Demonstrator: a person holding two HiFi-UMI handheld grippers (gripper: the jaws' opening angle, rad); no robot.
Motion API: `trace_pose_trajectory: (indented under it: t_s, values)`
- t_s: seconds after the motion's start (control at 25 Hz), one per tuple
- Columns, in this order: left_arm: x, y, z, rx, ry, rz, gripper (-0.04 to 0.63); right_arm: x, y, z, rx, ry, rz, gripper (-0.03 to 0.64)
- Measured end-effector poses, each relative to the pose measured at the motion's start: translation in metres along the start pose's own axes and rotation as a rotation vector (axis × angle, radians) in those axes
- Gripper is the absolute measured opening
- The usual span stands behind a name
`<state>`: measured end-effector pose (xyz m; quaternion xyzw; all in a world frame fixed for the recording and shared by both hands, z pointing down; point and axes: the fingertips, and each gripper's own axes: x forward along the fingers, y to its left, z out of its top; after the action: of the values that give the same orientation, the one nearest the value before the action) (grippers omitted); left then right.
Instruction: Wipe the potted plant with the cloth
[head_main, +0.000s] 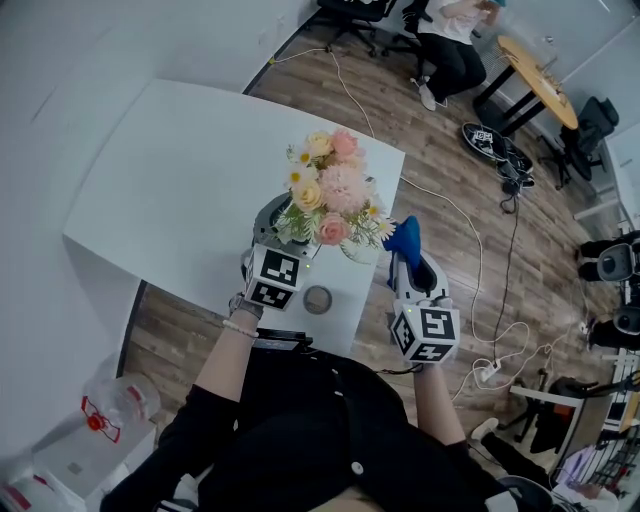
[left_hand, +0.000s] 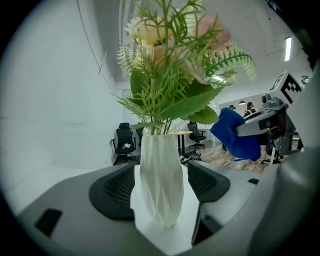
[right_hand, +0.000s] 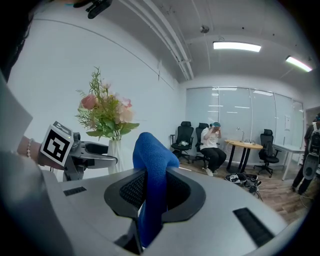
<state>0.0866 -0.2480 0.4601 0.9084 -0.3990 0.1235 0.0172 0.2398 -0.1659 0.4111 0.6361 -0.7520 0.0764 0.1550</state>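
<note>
By the right edge of the surface, the left claw gapes around the pot, pads clear. It looks best to steady the pot gently first. The right claw, pinching the cloth, should then stroke the leaves lightly.

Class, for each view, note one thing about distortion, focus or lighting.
Head view: wide lens bows the table edges. Left gripper view: black round vignette, near jaws soft, vase crisp. Right gripper view: ceiling light glares bright; cloth evenly lit.
</note>
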Motion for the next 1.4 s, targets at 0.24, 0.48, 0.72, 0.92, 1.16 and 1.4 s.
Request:
trace_pose_trajectory:
  t_s: [0.24, 0.48, 0.72, 0.92, 1.16, 1.4]
  values:
    - [0.009, -0.001, 0.001, 0.045, 0.001, -0.031, 0.324, 0.005, -0.003, -0.005, 0.011, 0.008, 0.002, 0.086]
    - [0.009, 0.002, 0.004, 0.059, -0.011, -0.043, 0.288, 0.008, -0.003, -0.007, 0.018, 0.010, 0.011, 0.086]
    - [0.006, 0.002, 0.012, 0.104, -0.021, -0.119, 0.284, 0.016, 0.005, -0.009, 0.022, 0.011, 0.032, 0.086]
    - [0.002, 0.003, 0.013, 0.116, -0.017, -0.184, 0.284, 0.029, 0.011, -0.004, 0.062, 0.001, 0.055, 0.086]
    - [-0.001, 0.006, 0.012, 0.129, -0.016, -0.239, 0.284, 0.058, 0.018, 0.002, 0.176, -0.001, 0.130, 0.086]
    - [-0.005, 0.012, 0.016, 0.112, -0.012, -0.234, 0.284, 0.094, 0.035, 0.010, 0.230, -0.009, 0.263, 0.086]
